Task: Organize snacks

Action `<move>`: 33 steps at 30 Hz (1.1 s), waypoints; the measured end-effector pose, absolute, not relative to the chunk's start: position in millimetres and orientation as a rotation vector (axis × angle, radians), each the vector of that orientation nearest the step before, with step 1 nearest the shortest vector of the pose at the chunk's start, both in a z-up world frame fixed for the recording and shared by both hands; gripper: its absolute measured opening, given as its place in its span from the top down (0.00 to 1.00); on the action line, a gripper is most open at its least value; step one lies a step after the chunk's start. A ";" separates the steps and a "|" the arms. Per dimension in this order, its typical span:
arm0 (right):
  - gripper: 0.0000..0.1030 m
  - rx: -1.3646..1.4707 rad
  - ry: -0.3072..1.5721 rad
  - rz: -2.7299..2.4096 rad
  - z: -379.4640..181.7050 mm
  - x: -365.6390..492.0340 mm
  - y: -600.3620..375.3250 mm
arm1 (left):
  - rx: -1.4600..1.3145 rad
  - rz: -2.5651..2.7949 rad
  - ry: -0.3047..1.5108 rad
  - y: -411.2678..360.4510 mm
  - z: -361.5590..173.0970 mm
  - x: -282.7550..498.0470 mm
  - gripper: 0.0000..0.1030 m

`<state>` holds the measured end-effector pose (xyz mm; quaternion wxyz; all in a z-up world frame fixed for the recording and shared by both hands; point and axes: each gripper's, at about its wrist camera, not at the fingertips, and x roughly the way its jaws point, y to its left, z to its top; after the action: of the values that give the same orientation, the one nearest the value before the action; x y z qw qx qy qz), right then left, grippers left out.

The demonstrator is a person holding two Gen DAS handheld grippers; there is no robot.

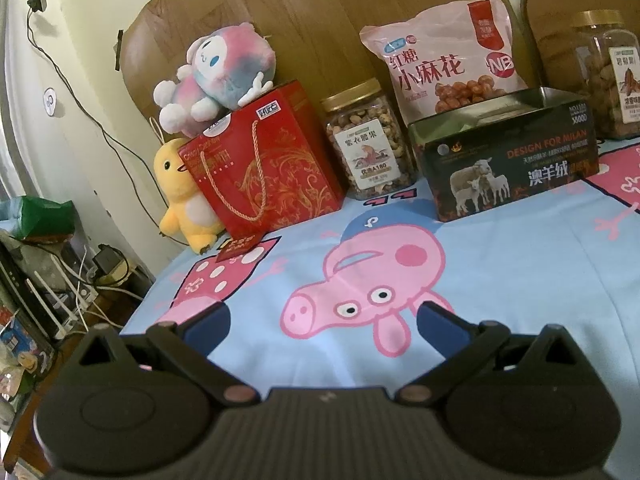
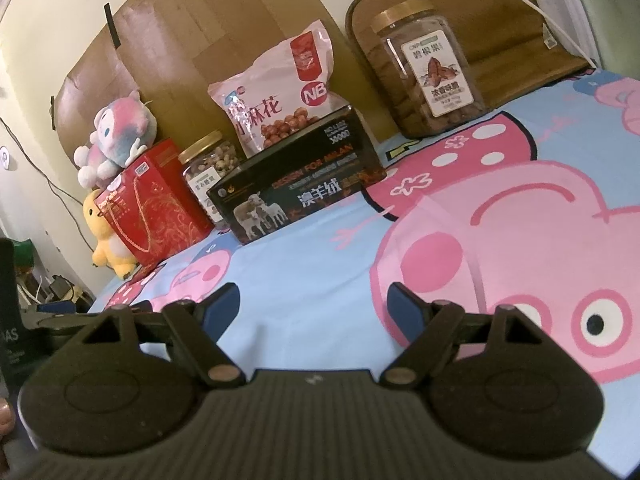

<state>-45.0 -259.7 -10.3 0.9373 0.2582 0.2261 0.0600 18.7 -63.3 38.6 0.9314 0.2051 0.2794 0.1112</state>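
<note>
A red gift bag (image 1: 268, 164) (image 2: 158, 204), a gold-lidded jar of cashews (image 1: 368, 144) (image 2: 208, 168), a pink snack pouch (image 1: 448, 56) (image 2: 280, 88), a dark open tin box (image 1: 508, 152) (image 2: 300, 184) and a bigger jar of pecans (image 1: 608, 76) (image 2: 428, 68) stand in a row at the back of the bed. My left gripper (image 1: 324, 322) is open and empty above the blue pig-print sheet (image 1: 500, 280), well short of the row. My right gripper (image 2: 314, 306) is open and empty over the sheet (image 2: 320, 260) in front of the tin box.
A pink plush (image 1: 216, 76) (image 2: 116, 136) lies on top of the red bag and a yellow plush (image 1: 184, 196) (image 2: 104, 232) stands to its left. Cardboard (image 1: 304, 12) backs the row. The bed's left edge drops to cables and clutter (image 1: 52, 280). A brown cushion (image 2: 492, 12) leans at the back right.
</note>
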 end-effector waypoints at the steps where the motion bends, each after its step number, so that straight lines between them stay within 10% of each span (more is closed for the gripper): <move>1: 0.20 0.530 0.462 0.123 -10.4 -45.0 -260.4 | 0.422 0.229 0.571 -64.2 38.8 19.1 0.00; 33: 0.19 0.561 0.452 0.111 -12.0 -46.9 -271.2 | 0.438 0.183 0.577 -79.1 40.1 17.9 0.00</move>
<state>-46.9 -271.2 -12.0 0.9344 0.2741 0.2211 0.0541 17.9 -79.1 40.1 0.9311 0.2139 0.2818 0.0892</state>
